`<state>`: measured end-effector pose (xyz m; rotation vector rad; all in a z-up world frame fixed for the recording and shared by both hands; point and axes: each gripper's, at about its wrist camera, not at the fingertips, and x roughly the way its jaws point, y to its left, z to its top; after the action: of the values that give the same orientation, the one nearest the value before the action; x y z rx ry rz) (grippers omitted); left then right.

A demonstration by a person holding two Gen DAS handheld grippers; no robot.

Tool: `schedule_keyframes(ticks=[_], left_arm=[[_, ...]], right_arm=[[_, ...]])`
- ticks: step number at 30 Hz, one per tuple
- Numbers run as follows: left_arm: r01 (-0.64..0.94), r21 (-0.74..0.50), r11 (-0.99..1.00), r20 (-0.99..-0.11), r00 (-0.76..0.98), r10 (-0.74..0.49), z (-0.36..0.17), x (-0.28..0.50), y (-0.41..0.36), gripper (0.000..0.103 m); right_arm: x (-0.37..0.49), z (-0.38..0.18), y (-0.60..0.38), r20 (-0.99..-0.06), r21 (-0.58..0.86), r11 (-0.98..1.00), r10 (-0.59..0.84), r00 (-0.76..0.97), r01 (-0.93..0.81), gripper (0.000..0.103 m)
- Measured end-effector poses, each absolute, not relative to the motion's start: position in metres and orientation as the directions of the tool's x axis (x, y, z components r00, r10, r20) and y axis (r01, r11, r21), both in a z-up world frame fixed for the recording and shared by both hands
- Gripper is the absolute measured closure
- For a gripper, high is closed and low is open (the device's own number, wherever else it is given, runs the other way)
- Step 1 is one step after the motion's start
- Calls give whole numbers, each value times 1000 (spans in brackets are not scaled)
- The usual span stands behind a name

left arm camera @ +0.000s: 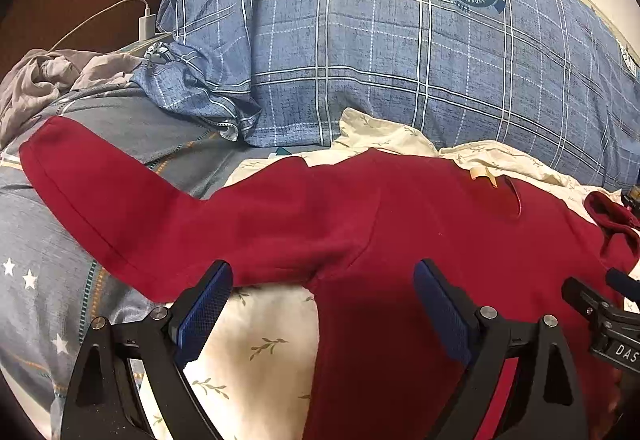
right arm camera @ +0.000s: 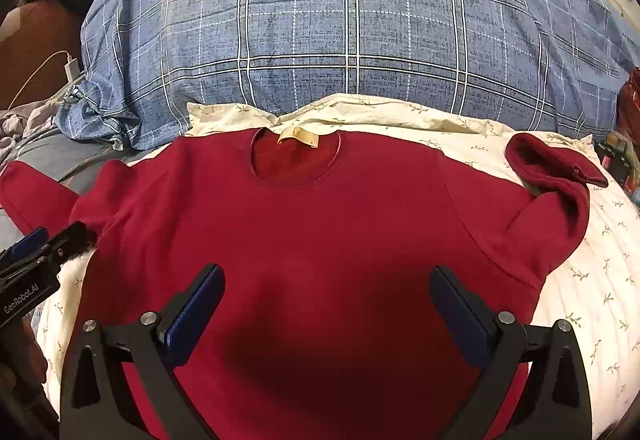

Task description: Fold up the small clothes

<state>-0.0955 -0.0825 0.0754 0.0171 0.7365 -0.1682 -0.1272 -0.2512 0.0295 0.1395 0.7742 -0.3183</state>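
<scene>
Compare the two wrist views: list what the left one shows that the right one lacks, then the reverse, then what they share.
Left wrist only: the full straight sleeve lying out across the grey star-print bedding.

Right wrist only: the whole neckline with its tan label, and the other sleeve doubled back on itself.

Both: the red sweater flat on a leaf-print cloth, the blue plaid duvet, the white charger, and each gripper's open fingers.

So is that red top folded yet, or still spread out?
Mostly spread: the red sweatshirt lies flat, front up, neckline showing, one sleeve stretched out. Only the other sleeve's cuff is doubled back.
</scene>
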Motion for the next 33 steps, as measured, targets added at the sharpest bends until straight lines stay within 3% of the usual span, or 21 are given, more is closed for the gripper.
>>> schedule_keyframes(ticks=[33], left_arm=[[155, -24, 988, -672, 729, -131, 71, -95, -86, 11]], right_arm=[[-126, 20, -251, -726, 64, 937, -192, 661, 342, 1]])
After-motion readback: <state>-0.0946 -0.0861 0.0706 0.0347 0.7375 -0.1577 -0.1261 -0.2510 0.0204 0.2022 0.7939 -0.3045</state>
